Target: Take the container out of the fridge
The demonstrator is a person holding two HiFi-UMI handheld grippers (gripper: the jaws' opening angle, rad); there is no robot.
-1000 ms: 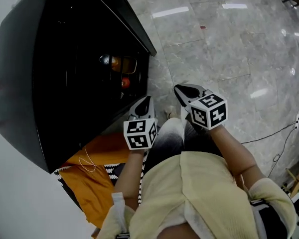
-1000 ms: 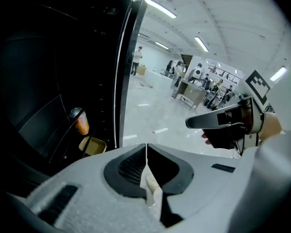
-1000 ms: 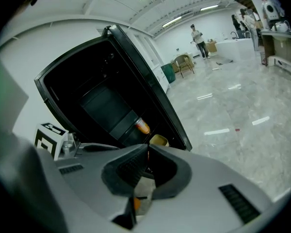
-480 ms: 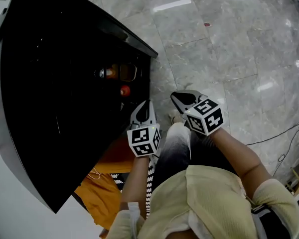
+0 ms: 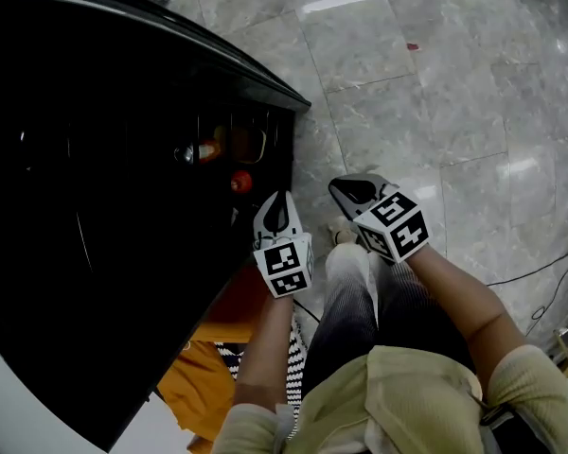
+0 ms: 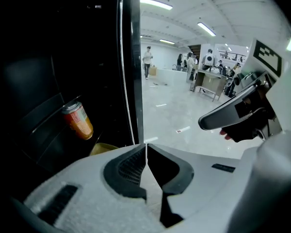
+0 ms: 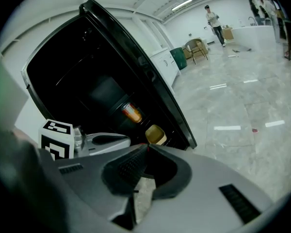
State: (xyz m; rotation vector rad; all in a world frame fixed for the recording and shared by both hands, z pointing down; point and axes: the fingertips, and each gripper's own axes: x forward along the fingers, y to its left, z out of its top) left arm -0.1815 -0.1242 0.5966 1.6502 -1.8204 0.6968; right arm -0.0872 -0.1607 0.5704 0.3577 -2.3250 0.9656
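A black fridge (image 5: 95, 206) stands open at the left of the head view. On a dark shelf inside sits a yellowish container (image 5: 249, 145), seen too in the left gripper view (image 6: 104, 148) and the right gripper view (image 7: 156, 134). An orange can (image 6: 78, 121) stands beside it. My left gripper (image 5: 276, 206) is shut and empty just outside the fridge opening, short of the container. My right gripper (image 5: 350, 189) is to its right over the floor, also shut with nothing in it.
A small red item (image 5: 239, 182) lies lower in the fridge. An orange cloth (image 5: 199, 376) lies on the floor by the person's legs. A cable (image 5: 540, 263) runs over the grey marble floor at right. People and tables (image 6: 208, 72) stand far off.
The head view has swung so the fridge fills more of the left side. Both grippers have shifted slightly right and stay shut near the opening.
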